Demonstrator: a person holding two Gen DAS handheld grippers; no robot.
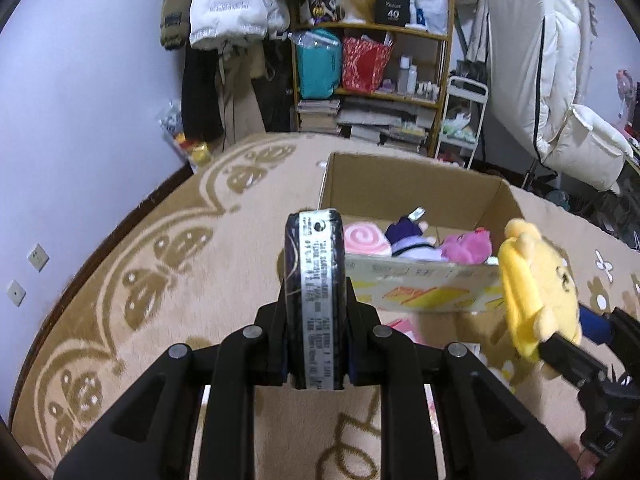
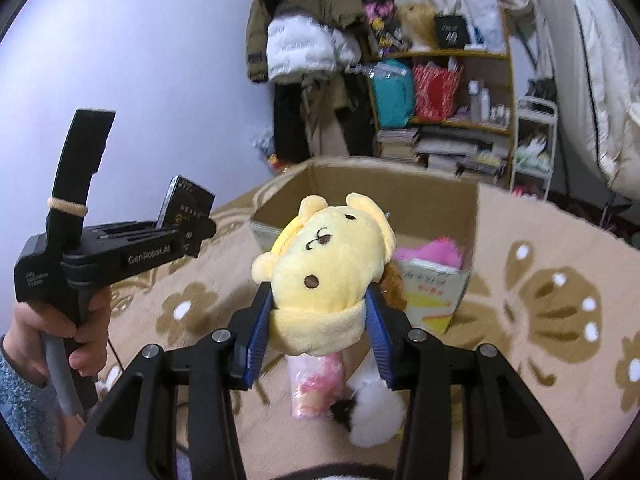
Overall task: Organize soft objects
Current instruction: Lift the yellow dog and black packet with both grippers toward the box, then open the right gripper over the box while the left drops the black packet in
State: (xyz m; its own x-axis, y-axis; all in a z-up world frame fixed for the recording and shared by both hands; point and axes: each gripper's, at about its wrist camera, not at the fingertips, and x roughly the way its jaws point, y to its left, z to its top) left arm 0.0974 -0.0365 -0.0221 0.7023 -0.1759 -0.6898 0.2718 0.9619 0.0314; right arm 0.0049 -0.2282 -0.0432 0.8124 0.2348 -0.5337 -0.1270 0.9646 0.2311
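A beige patterned carpet bears a cardboard box (open-topped).

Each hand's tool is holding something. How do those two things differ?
The left tool clamps a dark, flat packet with printed text, stood on edge; the right tool squeezes a yellow plush bear, round and fluffy. The packet looks stiff and thin; the bear bulges between the blue pads. Both are held above the carpet, short of the cardboard box.
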